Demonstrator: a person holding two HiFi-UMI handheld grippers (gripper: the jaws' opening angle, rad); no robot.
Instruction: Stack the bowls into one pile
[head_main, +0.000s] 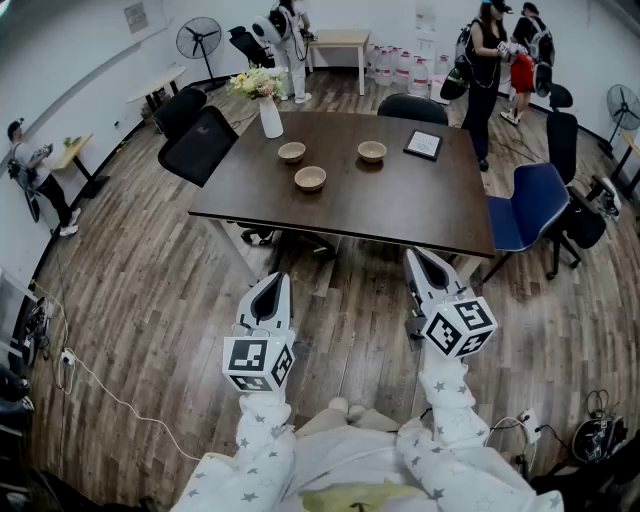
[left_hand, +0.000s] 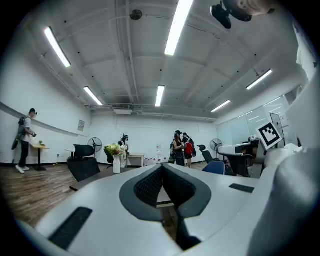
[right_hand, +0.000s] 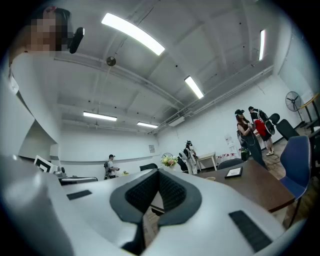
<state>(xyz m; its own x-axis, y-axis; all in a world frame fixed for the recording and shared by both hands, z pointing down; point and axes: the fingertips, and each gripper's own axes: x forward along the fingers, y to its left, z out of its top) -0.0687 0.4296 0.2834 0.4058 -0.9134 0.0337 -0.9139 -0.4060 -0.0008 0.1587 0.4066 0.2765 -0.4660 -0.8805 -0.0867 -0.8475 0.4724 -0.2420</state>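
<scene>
Left gripper level, fingers together, right gripper level, fingers together

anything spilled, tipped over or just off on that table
Nothing stands out. The three bowls sit upright and apart on the dark table, with no spill showing. The vase of flowers stands upright near the far left corner, and the black-framed card lies flat at the far right.

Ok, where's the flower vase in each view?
Head view: vase at the table's far left corner.
Left gripper view: vase left of centre, a bit below the middle.
Right gripper view: vase near centre, a bit below the middle.
Shared landmark: person in red, right of the vase everywhere.
</scene>
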